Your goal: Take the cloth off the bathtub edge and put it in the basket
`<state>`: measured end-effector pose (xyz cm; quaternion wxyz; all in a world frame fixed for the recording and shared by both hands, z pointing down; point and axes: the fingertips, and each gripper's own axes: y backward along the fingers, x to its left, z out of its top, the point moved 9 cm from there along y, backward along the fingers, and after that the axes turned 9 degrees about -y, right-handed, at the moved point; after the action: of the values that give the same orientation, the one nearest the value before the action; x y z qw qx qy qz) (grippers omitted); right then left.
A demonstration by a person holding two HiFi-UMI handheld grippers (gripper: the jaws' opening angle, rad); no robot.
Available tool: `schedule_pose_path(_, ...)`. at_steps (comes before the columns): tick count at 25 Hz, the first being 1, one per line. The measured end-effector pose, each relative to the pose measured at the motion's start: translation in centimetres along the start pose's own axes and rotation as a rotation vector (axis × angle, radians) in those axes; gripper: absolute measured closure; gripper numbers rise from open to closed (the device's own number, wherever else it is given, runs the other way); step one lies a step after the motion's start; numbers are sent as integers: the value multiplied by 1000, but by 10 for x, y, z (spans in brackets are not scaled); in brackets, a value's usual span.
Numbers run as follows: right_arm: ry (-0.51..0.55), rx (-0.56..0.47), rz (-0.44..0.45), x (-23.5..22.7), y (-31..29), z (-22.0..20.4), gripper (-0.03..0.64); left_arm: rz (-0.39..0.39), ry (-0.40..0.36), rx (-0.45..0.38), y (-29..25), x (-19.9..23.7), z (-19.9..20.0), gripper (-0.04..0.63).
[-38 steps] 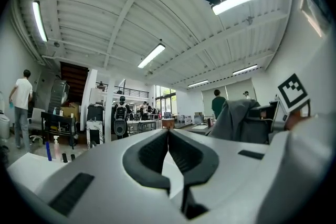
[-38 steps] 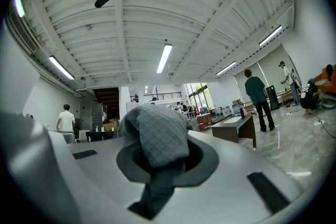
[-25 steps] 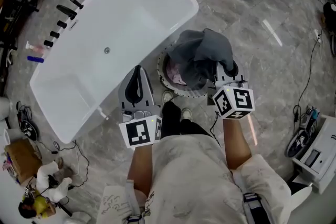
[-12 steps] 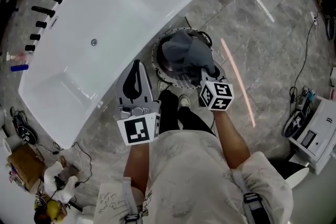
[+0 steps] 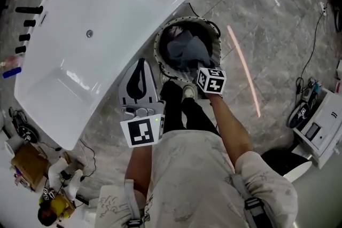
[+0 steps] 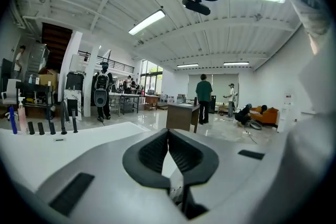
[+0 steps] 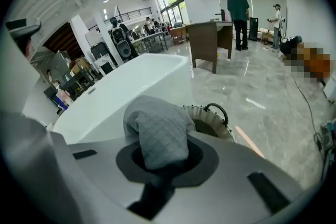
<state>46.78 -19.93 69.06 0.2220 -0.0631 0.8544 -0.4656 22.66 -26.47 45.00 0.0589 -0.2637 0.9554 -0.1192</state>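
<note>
The right gripper (image 7: 160, 160) pinches the grey cloth (image 7: 160, 131) above the round basket (image 5: 156, 52), so I would lower it inside the rim before spreading the jaws.

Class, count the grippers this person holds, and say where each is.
2. The left gripper, jaws shut and empty, is beside the bathtub; the right gripper, jaws shut on the grey cloth, is at the basket. Neither is hidden.
</note>
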Motion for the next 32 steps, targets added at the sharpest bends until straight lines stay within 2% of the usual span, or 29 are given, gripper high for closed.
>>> schedule_pose_path(3, -5, 79, -32, -5, -29, -10, 586, -5, 10, 30, -3, 4, -10, 591)
schedule_pose_path(9, 64, 236, -86, -10, -67, -30, 586, -2, 24, 47, -4, 9, -24, 591)
schedule_pose_path(13, 92, 269, -84, -5, -74, -34, 586, -1, 33, 70, -5, 12, -29, 591)
schedule_pose_path(17, 68, 265, -104, -4, -78, -35, 576, -7, 36, 68, -7, 15, -31, 591)
schedule_pose_path(18, 67, 268, -108, -5, -79, -36, 528, -7, 37, 69, -7, 15, -31, 591)
schedule_pose_path(19, 70, 274, -106, -5, -80, -37, 424, -6, 39, 72, -8, 15, -31, 591)
schedule_pose_path(20, 73, 282, -99, -5, -80, -38, 358, -5, 39, 72, -8, 14, -30, 591)
schedule_pose_path(32, 99, 281, -57, -15, -53, -46, 345, -5, 32, 34, 6, -9, -17, 591)
